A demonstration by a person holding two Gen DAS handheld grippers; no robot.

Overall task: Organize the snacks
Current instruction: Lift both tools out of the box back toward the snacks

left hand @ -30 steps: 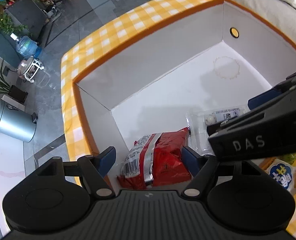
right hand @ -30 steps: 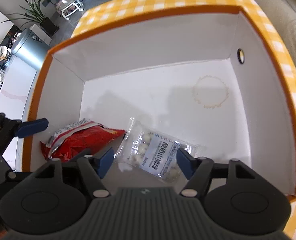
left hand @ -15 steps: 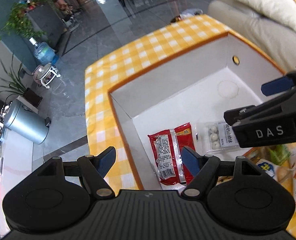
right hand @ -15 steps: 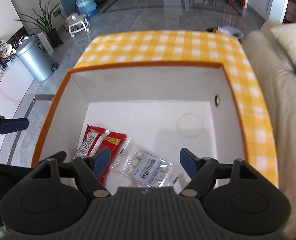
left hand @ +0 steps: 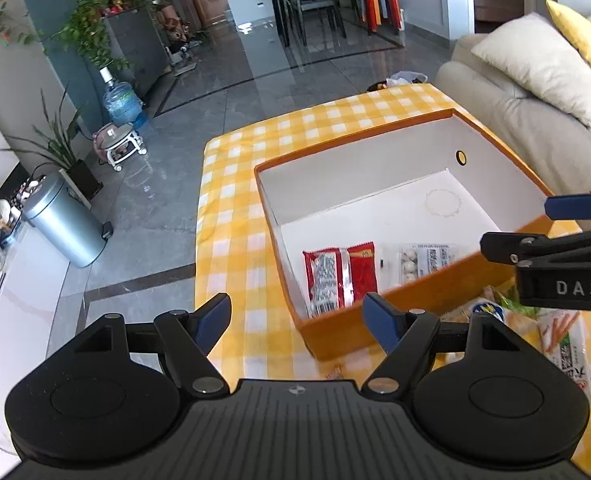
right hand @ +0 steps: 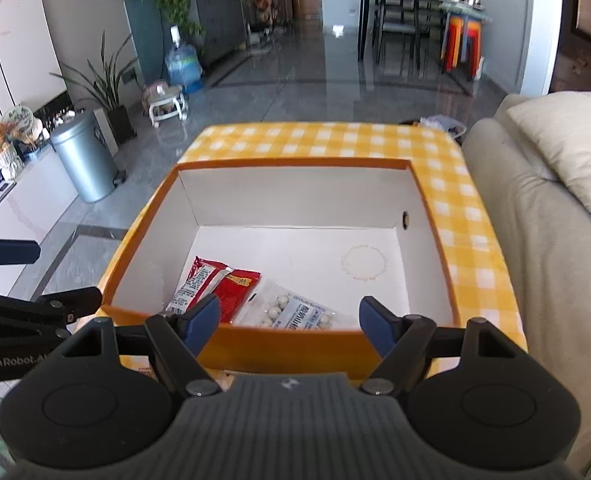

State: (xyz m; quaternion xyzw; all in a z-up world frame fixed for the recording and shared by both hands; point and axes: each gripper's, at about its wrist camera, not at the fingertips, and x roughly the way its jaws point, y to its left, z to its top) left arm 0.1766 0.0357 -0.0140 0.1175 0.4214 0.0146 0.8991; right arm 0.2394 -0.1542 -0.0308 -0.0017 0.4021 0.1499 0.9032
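**Left wrist view.** The left tongs (left hand: 297,316) stand apart with nothing between them. A second ago they hung low inside the orange-walled, white-lined cardboard box (left hand: 375,322), close over the red foil snack packet (left hand: 339,274). They are now raised and drawn back outside the near wall, above the yellow-and-white checked tabletop (left hand: 235,216). The packet lies flat on the box floor at the near left corner. More snack bags (left hand: 563,340) wait on the tabletop outside the box, below the right tongs (left hand: 535,224).

**Right wrist view.** The right tongs (right hand: 289,322) are likewise apart and empty, pulled back from the box interior to a position over its near wall. The clear packet of white round candies (right hand: 295,312) rests on the box floor just beside the red packet, their edges touching.

**Task status.** Two snacks are judged deposited; both tongs are free for the remaining bags.
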